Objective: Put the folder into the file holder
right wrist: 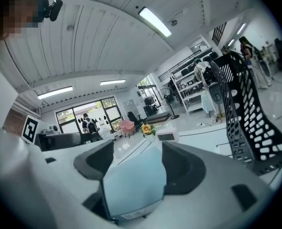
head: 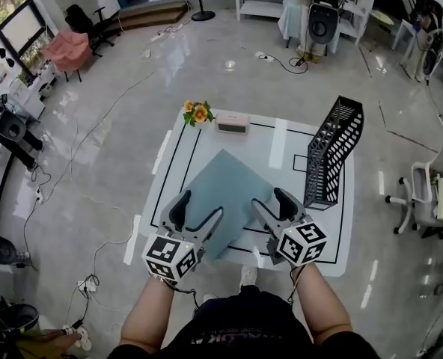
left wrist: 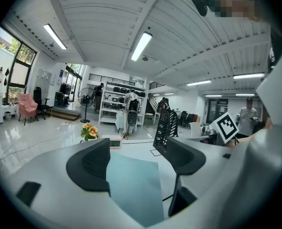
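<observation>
Plainly, both tongs hang low over the near side of the white table, side by side and pointing away from the person. The left tongs are released: in the left gripper view the left tongs have their two dark pads standing well apart, pressing on nothing. The pale blue-grey folder lies flat on the table just under and ahead of them, filling the gap between the pads.

The right tongs are also released. In the right gripper view the right tongs are spread wide, and the folder shows in the gap between them, its near edge with a small white label close to the base of the jaws. Neither pad can be seen pressing on it.

From the head view the folder lies turned cornerwise on the table, between the two tongs and reaching ahead of both. Its left edge passes under the left tongs and its right corner under the right ones.

The black mesh file holder stands upright ahead of the right tongs and to their right, apart from the folder. It rises tall at the right of the right gripper view. Beyond the folder, ahead of the left tongs at the far edge of the table, are a bunch of orange flowers and, just beside it on the right, a small clock.
</observation>
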Demonstrator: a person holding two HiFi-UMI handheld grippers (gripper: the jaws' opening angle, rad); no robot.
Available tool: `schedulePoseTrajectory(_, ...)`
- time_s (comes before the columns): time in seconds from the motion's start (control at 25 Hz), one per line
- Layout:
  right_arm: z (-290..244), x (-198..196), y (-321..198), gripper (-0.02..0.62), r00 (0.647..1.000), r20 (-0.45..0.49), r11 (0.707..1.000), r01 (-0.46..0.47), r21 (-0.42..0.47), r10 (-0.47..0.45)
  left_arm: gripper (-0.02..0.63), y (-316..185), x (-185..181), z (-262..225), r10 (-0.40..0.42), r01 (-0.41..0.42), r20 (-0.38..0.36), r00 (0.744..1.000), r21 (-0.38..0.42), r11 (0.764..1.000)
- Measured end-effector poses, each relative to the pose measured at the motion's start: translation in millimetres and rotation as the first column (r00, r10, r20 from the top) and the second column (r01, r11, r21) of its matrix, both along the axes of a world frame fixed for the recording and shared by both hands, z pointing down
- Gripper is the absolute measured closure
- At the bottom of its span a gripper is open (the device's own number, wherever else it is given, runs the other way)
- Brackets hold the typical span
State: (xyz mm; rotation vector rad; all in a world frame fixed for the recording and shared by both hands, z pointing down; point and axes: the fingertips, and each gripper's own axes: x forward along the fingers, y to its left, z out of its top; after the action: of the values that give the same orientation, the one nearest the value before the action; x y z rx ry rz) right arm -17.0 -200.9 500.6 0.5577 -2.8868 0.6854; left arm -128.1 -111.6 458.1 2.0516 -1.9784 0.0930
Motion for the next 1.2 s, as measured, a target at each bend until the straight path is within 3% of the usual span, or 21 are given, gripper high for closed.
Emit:
schedulePoseTrajectory(0.28,33,-2,-11,0.293,0.999,-0.026,0.996,0.022,-0.090,-0.024,0.242,-23,1,12,0.013,-0.012,0.026,1.000,-0.049,0.999)
schedulePoseTrajectory(0.52,58,-11,-17,0.291,0.998,-0.062,0.989,-0.021,-0.144,0.013,0.236,-36,-22,28,0.035,-0.033,0.025,0.999,-0.091,0.995)
schedulePoseTrajectory(0.68,73,-21,-25,0.289,0.994,-0.081,0.979,-0.092,-0.183,0.078,0.233,-47,-40,46,0.096,-0.093,0.019,0.995,-0.130,0.987)
schedulePoseTrajectory(0.92,88,-23,-30,0.269,0.964,-0.109,0.936,-0.261,-0.238,0.242,0.232,-69,-63,65,0.221,-0.216,0.007,0.975,-0.183,0.959)
schedulePoseTrajectory(1.2,112,-15,-37,0.245,0.898,-0.150,0.846,-0.441,-0.299,0.414,0.230,-88,-82,97,0.329,-0.329,-0.038,0.943,-0.236,0.915)
